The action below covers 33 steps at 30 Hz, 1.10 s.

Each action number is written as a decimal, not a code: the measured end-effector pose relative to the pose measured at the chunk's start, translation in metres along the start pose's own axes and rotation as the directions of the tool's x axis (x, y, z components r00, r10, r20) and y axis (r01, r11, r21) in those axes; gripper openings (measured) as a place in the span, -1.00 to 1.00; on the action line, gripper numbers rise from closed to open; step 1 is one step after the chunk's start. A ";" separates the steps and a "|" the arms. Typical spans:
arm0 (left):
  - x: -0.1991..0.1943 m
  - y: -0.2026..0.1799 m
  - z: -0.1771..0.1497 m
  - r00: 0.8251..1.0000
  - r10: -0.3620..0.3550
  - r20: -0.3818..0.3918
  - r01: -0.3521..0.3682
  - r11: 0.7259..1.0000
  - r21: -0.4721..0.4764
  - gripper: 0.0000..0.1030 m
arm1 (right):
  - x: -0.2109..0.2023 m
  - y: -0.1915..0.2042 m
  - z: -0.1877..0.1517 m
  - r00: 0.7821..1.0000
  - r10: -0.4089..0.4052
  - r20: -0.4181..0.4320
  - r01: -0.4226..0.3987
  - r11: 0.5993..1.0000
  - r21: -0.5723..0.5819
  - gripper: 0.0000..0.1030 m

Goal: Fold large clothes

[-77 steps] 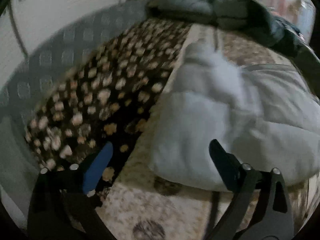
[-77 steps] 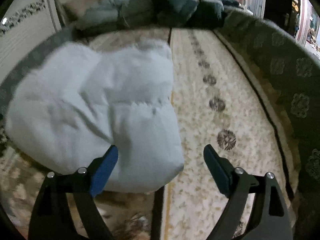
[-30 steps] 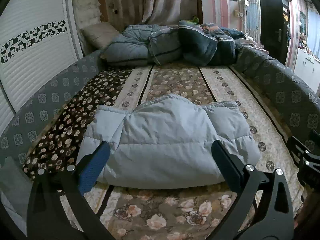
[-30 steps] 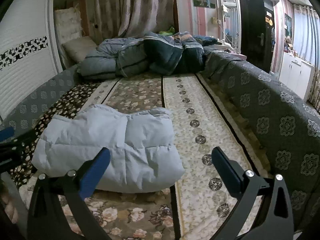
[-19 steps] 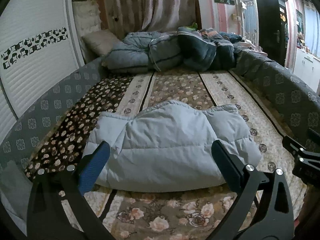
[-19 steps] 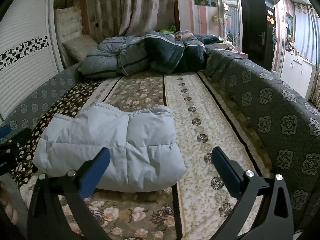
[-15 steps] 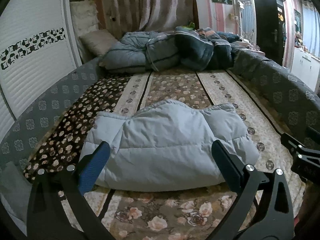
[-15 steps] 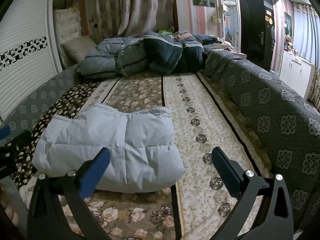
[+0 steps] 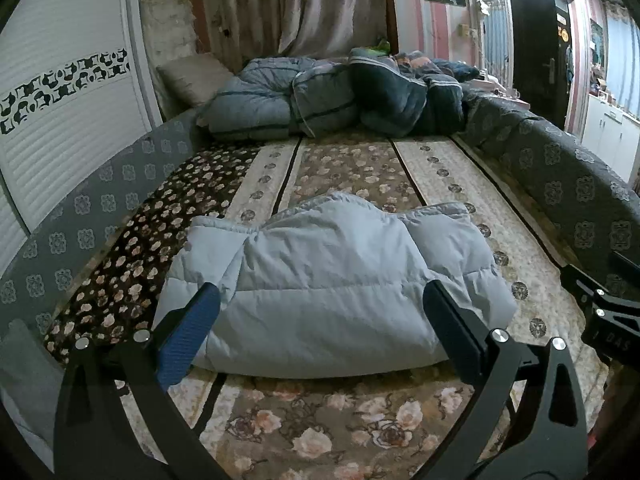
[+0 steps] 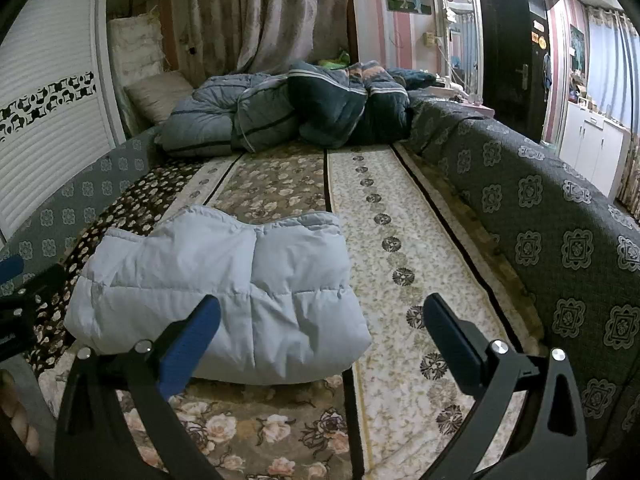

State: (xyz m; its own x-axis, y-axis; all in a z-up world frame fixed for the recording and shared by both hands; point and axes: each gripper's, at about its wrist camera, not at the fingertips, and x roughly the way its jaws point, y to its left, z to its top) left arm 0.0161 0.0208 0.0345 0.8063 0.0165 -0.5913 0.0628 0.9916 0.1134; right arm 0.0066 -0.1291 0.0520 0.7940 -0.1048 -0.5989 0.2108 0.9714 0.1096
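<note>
Your left gripper (image 9: 322, 316): black frame, two angled arms with triangular cut-outs, each arm carrying two silver screw heads near the finger root. Its left finger wears a ribbed blue pad (image 9: 188, 332); the right finger shows dark.

Your right gripper (image 10: 320, 322): same build, black arms, silver screws, blue pad (image 10: 190, 344) on the left finger, dark face on the right.

At the left view's right edge, the other tool's black body bears white lettering, partly legible. Low at the right view's left edge, bare fingers (image 10: 16, 420) show skin.
</note>
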 end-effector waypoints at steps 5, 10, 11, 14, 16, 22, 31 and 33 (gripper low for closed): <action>0.000 0.000 0.000 1.000 0.001 0.001 -0.001 1.000 0.003 0.94 | -0.001 -0.001 0.001 1.000 0.002 0.002 -0.002 1.000 -0.002 0.96; 0.000 0.001 0.000 1.000 0.004 0.003 -0.004 1.000 0.009 0.94 | 0.000 -0.001 0.001 1.000 0.001 -0.001 -0.001 1.000 -0.002 0.96; 0.000 0.003 0.000 1.000 0.004 0.003 -0.004 1.000 0.011 0.94 | 0.000 -0.001 0.001 1.000 0.001 -0.002 -0.001 1.000 -0.002 0.96; 0.002 0.005 0.001 1.000 0.009 0.004 -0.009 1.000 0.015 0.94 | 0.001 -0.001 -0.001 1.000 -0.002 -0.002 0.002 1.000 -0.003 0.96; 0.003 0.007 0.001 1.000 0.005 0.001 -0.005 1.000 0.016 0.94 | 0.001 -0.002 -0.004 1.000 -0.004 -0.002 0.004 1.000 -0.003 0.96; 0.007 0.010 0.002 1.000 0.006 -0.006 -0.006 1.000 0.018 0.94 | 0.002 -0.004 -0.004 1.000 -0.011 0.002 0.011 1.000 -0.008 0.96; 0.008 0.009 0.002 1.000 0.009 -0.009 -0.009 1.000 0.022 0.94 | 0.002 -0.005 -0.004 1.000 -0.014 0.001 0.014 1.000 -0.013 0.96; 0.009 0.009 0.002 1.000 0.010 -0.008 -0.010 1.000 0.024 0.94 | 0.002 -0.005 -0.003 1.000 -0.014 0.000 0.014 1.000 -0.009 0.96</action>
State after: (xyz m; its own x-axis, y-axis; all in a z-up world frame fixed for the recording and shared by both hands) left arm 0.0251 0.0293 0.0315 0.8018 0.0274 -0.5969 0.0694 0.9879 0.1386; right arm 0.0056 -0.1339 0.0473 0.7908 -0.1187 -0.6005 0.2168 0.9717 0.0935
